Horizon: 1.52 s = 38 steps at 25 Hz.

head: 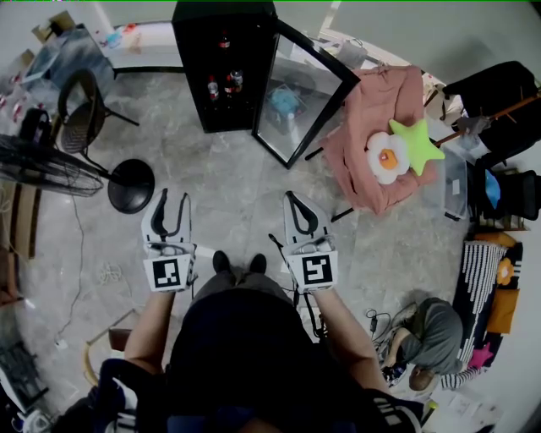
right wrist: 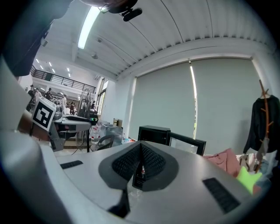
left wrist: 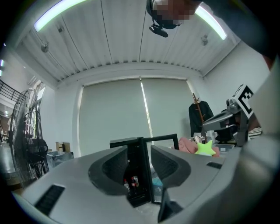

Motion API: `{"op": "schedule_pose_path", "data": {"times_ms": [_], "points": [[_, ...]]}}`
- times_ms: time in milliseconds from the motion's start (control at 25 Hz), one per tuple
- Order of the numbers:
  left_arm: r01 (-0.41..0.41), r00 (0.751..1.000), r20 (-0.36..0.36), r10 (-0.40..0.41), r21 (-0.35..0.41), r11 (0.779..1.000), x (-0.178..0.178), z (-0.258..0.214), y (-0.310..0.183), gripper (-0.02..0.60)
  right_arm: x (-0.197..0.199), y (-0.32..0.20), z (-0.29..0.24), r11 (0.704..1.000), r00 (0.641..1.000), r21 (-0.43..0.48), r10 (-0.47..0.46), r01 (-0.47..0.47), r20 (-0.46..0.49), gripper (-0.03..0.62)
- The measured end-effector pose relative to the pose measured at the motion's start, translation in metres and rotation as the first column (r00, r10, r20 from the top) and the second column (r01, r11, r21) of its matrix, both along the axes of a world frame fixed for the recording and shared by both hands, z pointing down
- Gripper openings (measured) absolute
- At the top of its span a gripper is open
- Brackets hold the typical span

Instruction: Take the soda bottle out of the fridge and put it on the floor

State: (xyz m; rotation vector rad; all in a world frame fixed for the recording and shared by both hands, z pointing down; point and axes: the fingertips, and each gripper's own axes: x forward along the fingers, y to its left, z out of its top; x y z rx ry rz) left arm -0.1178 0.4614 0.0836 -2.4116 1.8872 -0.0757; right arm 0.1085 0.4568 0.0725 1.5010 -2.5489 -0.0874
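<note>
Grey tile floor (head: 228, 194), fridge (head: 221, 34) at its far edge, door (head: 300, 97) open | soda bottle (head: 228, 84) on fridge shelf among others | left hand-held gripper (head: 172, 200) released, empty; right hand-held gripper (head: 292, 196) clenched, empty | advice: step close, enter level past the door, clamp the bottle's body.

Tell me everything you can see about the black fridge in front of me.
The fridge is a small black cabinet standing upright on the grey floor. Its glass-fronted door is swung wide open to the right in the head view. Inside stand several small bottles; their labels are too small to read.
</note>
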Motion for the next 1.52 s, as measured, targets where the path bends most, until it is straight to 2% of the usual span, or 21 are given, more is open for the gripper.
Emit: {"op": "schedule_pose_path", "data": {"times_ms": [560, 1080, 1320, 1520], "points": [[-0.076, 0.997, -0.001, 0.076, -0.028, 0.997, 0.021, 0.007, -0.013, 0.314, 0.003, -0.001, -0.001, 1.0, 1.0, -0.011, -0.022, 0.022, 0.015, 0.018], [-0.051, 0.998, 0.035, 0.052, -0.022, 0.998, 0.054, 0.014, -0.052, 0.321, 0.029, -0.016, 0.006, 0.996, 0.995, -0.005, -0.083, 0.083, 0.046, 0.018], [-0.032, 0.999, 0.031, 0.032, -0.014, 0.999, 0.06, 0.017, -0.085, 0.322, 0.035, -0.033, 0.01, 0.994, 0.993, -0.008, -0.112, 0.112, 0.046, 0.018], [-0.06, 0.997, 0.051, 0.059, 0.017, 0.998, 0.058, 0.013, -0.127, 0.322, 0.025, -0.069, 0.012, 0.995, 0.994, -0.013, -0.096, 0.097, 0.056, 0.018]]}}
